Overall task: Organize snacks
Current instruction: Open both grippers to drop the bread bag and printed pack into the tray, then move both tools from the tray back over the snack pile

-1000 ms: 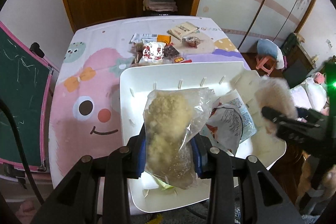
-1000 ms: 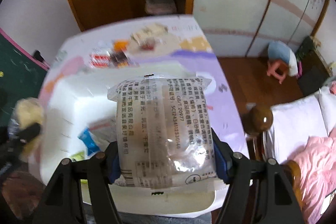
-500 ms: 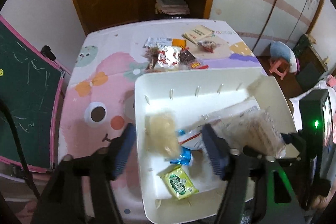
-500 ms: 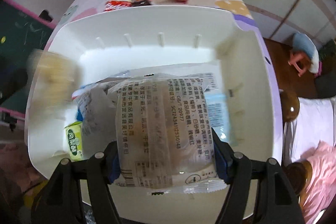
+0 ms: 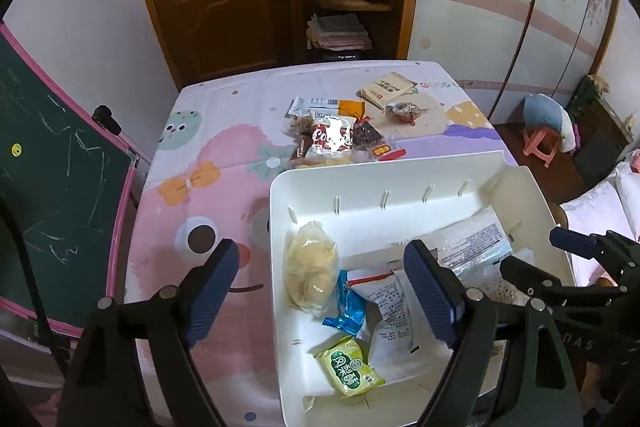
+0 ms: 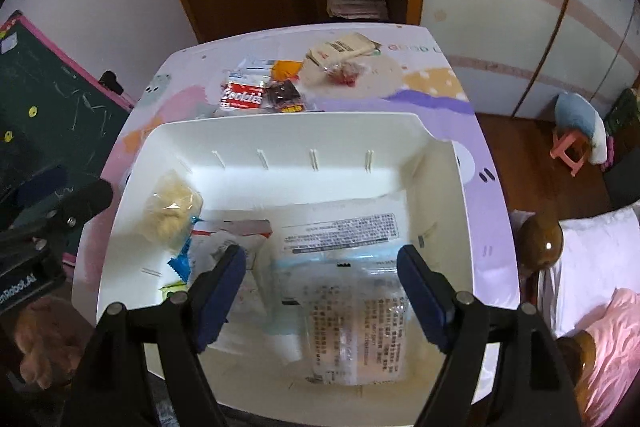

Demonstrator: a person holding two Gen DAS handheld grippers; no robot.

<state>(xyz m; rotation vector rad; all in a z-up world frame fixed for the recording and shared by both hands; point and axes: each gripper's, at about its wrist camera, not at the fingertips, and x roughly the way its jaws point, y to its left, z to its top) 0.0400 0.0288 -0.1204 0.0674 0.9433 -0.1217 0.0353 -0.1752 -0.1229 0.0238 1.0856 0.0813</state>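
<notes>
Both tools hang spread wide and empty above the white bin, snacks lying loose inside it.

Below the right tool (image 6: 322, 291), a clear printed packet (image 6: 356, 331) lies flat in the bin (image 6: 436, 163), on its near right side. The left tool (image 5: 324, 287) straddles the bin's left wall, with a green packet (image 5: 349, 367) nearest, a blue wrapper (image 5: 349, 303) beyond it, and a clear bag of pale crumbly snack (image 5: 310, 263) against that wall. Farther off on the cartoon-print table (image 5: 224, 131), past the bin, sit a red cookies pack (image 5: 333, 135) and other wrapped snacks.
</notes>
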